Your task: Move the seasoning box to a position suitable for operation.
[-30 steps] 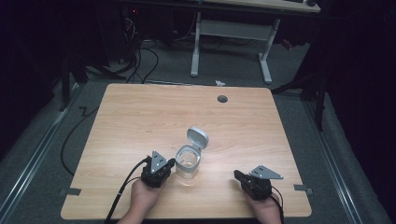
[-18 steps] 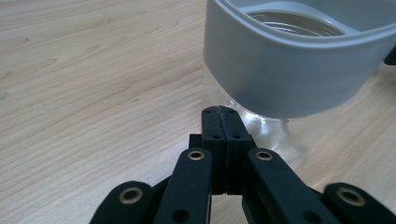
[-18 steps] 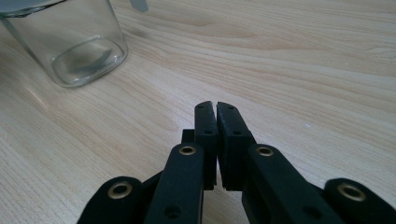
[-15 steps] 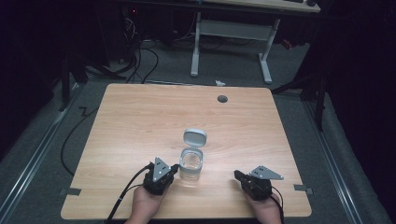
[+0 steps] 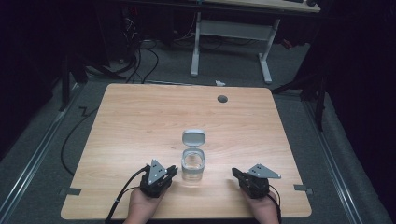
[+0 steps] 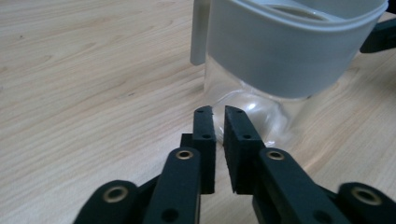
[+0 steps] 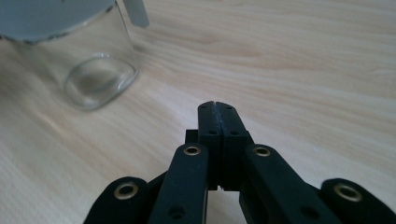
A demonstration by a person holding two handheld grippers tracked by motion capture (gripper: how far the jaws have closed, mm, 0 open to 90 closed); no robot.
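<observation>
A small clear glass jar with a grey collar stands near the front middle of the wooden table. Its hinged lid is flipped open and lies back on the far side. My left gripper sits just left of the jar, pointing at it. In the left gripper view its jaws have just been opening and show a narrow gap with nothing in it, a little short of the jar. My right gripper rests to the right of the jar, apart from it. Its pads are pressed together, with the jar off to its upper left.
A round cable hole sits at the table's far right. Behind the table stand a white desk frame and floor cables. Both hands are close to the table's front edge. The right gripper's dark tip shows beyond the jar.
The jar's lid has swung from tilted to lying squarely back. My left gripper has drawn back slightly from the jar. The right gripper has not moved.
</observation>
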